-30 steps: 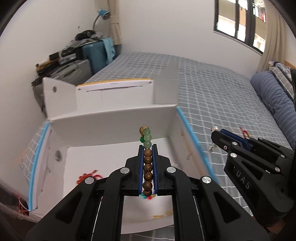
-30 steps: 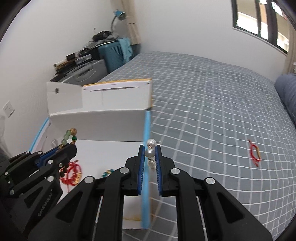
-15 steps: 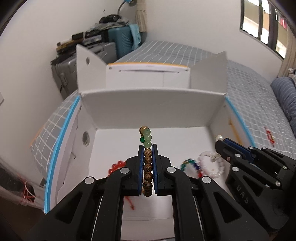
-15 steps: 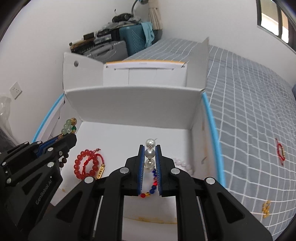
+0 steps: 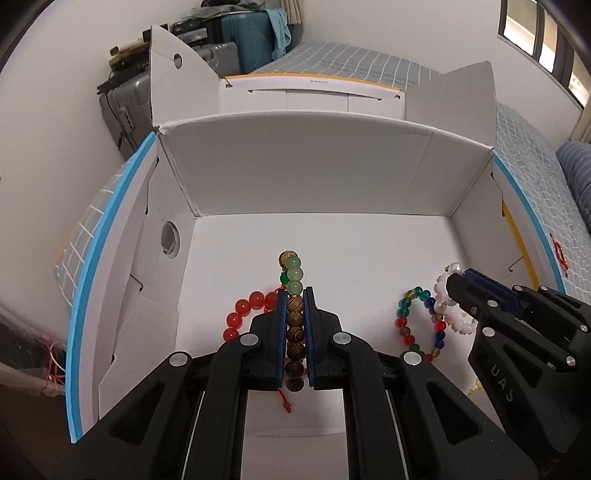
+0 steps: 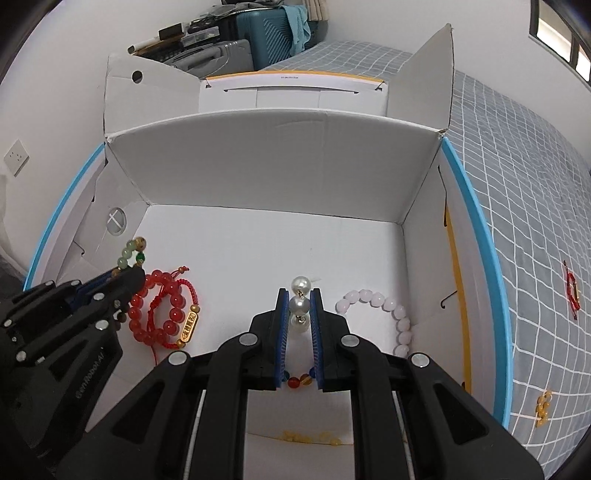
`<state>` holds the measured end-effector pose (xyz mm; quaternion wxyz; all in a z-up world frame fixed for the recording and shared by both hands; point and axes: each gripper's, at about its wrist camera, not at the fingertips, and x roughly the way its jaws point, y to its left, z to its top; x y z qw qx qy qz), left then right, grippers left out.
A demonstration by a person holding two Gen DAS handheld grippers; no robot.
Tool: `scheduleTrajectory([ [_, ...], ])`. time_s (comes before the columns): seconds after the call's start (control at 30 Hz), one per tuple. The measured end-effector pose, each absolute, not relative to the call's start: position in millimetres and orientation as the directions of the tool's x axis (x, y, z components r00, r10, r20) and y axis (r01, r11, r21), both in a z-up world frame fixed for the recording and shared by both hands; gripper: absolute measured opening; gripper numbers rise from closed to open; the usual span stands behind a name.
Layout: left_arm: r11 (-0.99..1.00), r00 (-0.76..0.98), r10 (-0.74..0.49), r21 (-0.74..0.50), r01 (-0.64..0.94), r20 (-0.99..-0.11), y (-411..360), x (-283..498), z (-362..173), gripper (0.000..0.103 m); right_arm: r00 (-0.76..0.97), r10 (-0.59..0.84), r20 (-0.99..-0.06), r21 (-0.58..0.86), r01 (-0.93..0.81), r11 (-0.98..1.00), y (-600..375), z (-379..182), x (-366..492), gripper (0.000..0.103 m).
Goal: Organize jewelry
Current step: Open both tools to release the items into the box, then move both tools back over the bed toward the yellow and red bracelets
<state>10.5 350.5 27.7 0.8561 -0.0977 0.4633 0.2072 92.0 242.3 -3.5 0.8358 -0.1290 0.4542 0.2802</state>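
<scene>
My left gripper point(image 5: 295, 295) is shut on a wooden bead bracelet point(image 5: 295, 332) with green beads at its tip, held above the floor of an open white cardboard box point(image 5: 314, 177). My right gripper point(image 6: 299, 295) is shut on a pearl piece point(image 6: 300, 305) over the same box point(image 6: 273, 170). On the box floor lie a red bead bracelet point(image 6: 162, 314), a pale pink bead bracelet point(image 6: 388, 310) and a multicoloured bead bracelet point(image 5: 410, 325). Each gripper shows in the other's view, the right one point(image 5: 456, 282) and the left one point(image 6: 133, 273).
The box stands on a bed with a grey checked cover point(image 6: 524, 206). A red cord bracelet point(image 6: 572, 291) and a small gold piece point(image 6: 543, 406) lie on the cover right of the box. Suitcases point(image 6: 258, 29) stand behind by the wall.
Both grippers have moved forward and down from beside the box to inside it, still holding their pieces. The box floor and the bracelets on it now fill the views.
</scene>
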Motion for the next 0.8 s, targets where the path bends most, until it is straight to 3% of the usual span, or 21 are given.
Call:
scheduleTrajectory([
  [0.23, 0.886, 0.482, 0.290, 0.042, -0.461, -0.826, 348, 13, 31, 0.011, 0.440, 0.356, -0.824, 0.038, -0.585, 0.810, 240, 1, 91, 0.015],
  [0.27, 0.884, 0.480, 0.295, 0.045, -0.466, -0.826, 348, 14, 31, 0.011, 0.442, 0.363, -0.821, 0.042, -0.587, 0.809, 239, 3, 91, 0.019],
  [0.3, 0.883, 0.486, 0.291, 0.036, -0.468, -0.824, 348, 13, 33, 0.013, 0.447, 0.367, -0.816, 0.043, -0.585, 0.810, 238, 5, 91, 0.030],
  [0.43, 0.874, 0.515, 0.296, 0.011, -0.485, -0.805, 348, 9, 44, 0.049, 0.478, 0.390, -0.787, 0.052, -0.578, 0.814, 228, 18, 90, 0.053],
  [0.5, 0.872, 0.532, 0.299, 0.000, -0.490, -0.792, 347, 7, 51, 0.055, 0.498, 0.400, -0.769, 0.059, -0.568, 0.821, 220, 27, 90, 0.062],
  [0.57, 0.869, 0.552, 0.304, -0.011, -0.495, -0.777, 345, 4, 58, 0.073, 0.522, 0.415, -0.745, 0.071, -0.557, 0.827, 207, 37, 91, 0.066],
  [0.8, 0.884, 0.604, 0.290, -0.034, -0.466, -0.743, 322, 6, 76, 0.088, 0.588, 0.413, -0.696, 0.083, -0.505, 0.859, 161, 56, 100, 0.091],
])
